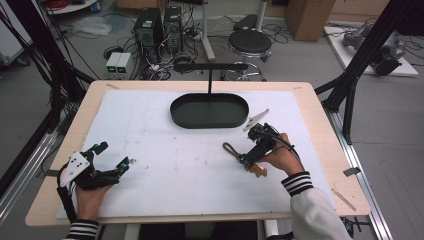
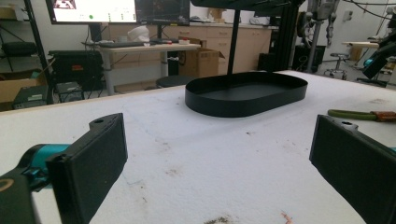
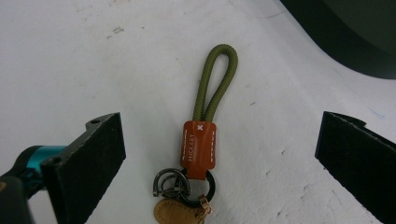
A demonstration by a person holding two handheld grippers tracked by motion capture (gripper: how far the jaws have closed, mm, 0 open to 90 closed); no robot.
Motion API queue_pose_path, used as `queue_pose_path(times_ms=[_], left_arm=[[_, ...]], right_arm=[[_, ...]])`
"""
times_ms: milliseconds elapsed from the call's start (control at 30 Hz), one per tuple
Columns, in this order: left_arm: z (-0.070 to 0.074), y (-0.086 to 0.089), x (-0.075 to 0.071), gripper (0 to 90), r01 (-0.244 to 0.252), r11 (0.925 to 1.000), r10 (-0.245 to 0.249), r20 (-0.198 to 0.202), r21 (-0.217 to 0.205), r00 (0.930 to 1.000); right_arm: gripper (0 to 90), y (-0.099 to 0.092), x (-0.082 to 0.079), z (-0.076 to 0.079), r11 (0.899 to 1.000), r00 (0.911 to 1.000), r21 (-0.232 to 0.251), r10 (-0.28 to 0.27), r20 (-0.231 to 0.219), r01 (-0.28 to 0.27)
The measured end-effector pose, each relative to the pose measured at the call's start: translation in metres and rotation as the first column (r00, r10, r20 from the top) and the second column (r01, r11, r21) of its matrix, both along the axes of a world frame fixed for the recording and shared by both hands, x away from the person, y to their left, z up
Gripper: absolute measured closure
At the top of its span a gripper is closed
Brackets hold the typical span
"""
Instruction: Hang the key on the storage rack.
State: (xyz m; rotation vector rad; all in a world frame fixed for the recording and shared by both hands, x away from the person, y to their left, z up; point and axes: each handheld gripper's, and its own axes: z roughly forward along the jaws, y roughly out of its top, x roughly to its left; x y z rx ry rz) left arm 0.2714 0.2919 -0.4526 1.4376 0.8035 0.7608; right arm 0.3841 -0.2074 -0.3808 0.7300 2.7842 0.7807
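Hand-held gripper, my right [image 3: 219, 154], jaws spread wide over keychain [image 3: 203, 140] w/ olive loop, near tabletop's [image 1: 150, 150] right edge; left [image 2: 219, 172] also released.

The table [image 1: 320, 107] edge looked like pale wood, covered by a white, matt, slightly rough sheet [image 1: 165, 135] with brownish smudges. At upper centre of the high view, the oval tray [image 2: 210, 105] was black with a dull satin finish. In the right gripper view's centre, the keychain [image 3: 200, 144] had an olive woven cord loop [image 3: 215, 79], a smooth orange leather sleeve with white stitching, dark metal rings [image 3: 170, 183] and a tan leather tag. The jaw pads looked matt black, like foam.
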Motion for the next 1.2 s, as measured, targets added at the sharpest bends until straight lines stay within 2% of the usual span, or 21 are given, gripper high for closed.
queue_pose_path(times_ms=[133, 167, 300, 500, 567, 733, 833, 933, 967, 1200], left_arm=[[0.000, 0.000, 0.000, 4.6, 0.001, 1.0000, -0.001, 0.000, 0.000, 1.0000], [0.000, 0.000, 0.000, 4.6, 0.000, 1.0000, 0.000, 0.000, -0.002, 1.0000], [0.000, 0.000, 0.000, 4.6, 0.002, 1.0000, -0.002, -0.001, -0.002, 1.0000], [0.000, 0.000, 0.001, 4.6, 0.002, 1.0000, -0.002, -0.003, 0.000, 1.0000], [0.000, 0.000, 0.001, 4.6, 0.001, 1.0000, -0.001, -0.005, 0.001, 1.0000], [0.000, 0.000, 0.001, 4.6, 0.002, 1.0000, -0.002, -0.005, 0.001, 1.0000], [0.000, 0.000, 0.001, 4.6, 0.002, 1.0000, -0.002, -0.007, 0.001, 1.0000], [0.000, 0.000, 0.001, 4.6, 0.001, 1.0000, -0.001, -0.007, -0.001, 1.0000], [0.000, 0.000, 0.001, 4.6, 0.002, 1.0000, -0.002, -0.008, 0.000, 1.0000], [0.000, 0.000, 0.001, 4.6, 0.002, 1.0000, -0.002, -0.011, 0.002, 0.9999]], right_arm=[[0.6, 0.005, 0.002, -0.001, 1.000, 1.0000, -0.018, 0.000, -0.006, 0.000], [0.7, 0.007, 0.004, -0.003, 0.999, 0.9999, -0.044, 0.004, -0.014, -0.005], [4.3, 0.010, 0.005, -0.006, 0.997, 0.9994, -0.077, 0.009, -0.033, -0.012], [6.3, 0.013, 0.007, -0.011, 0.992, 0.9979, -0.128, -0.017, -0.062, 0.009], [14.7, 0.015, 0.007, -0.013, 0.987, 0.9970, -0.159, -0.022, -0.074, 0.010], [18.9, 0.019, 0.009, -0.016, 0.983, 0.9952, -0.185, -0.030, -0.093, 0.012], [27.6, 0.022, 0.010, -0.018, 0.980, 0.9926, -0.200, -0.028, -0.118, 0.004], [29.6, 0.024, 0.011, -0.019, 0.976, 0.9916, -0.217, -0.031, -0.125, 0.003], [35.2, 0.026, 0.011, -0.020, 0.974, 0.9905, -0.227, -0.025, -0.136, -0.007], [44.2, 0.032, 0.011, -0.022, 0.967, 0.9887, -0.255, -0.013, -0.149, -0.026]])
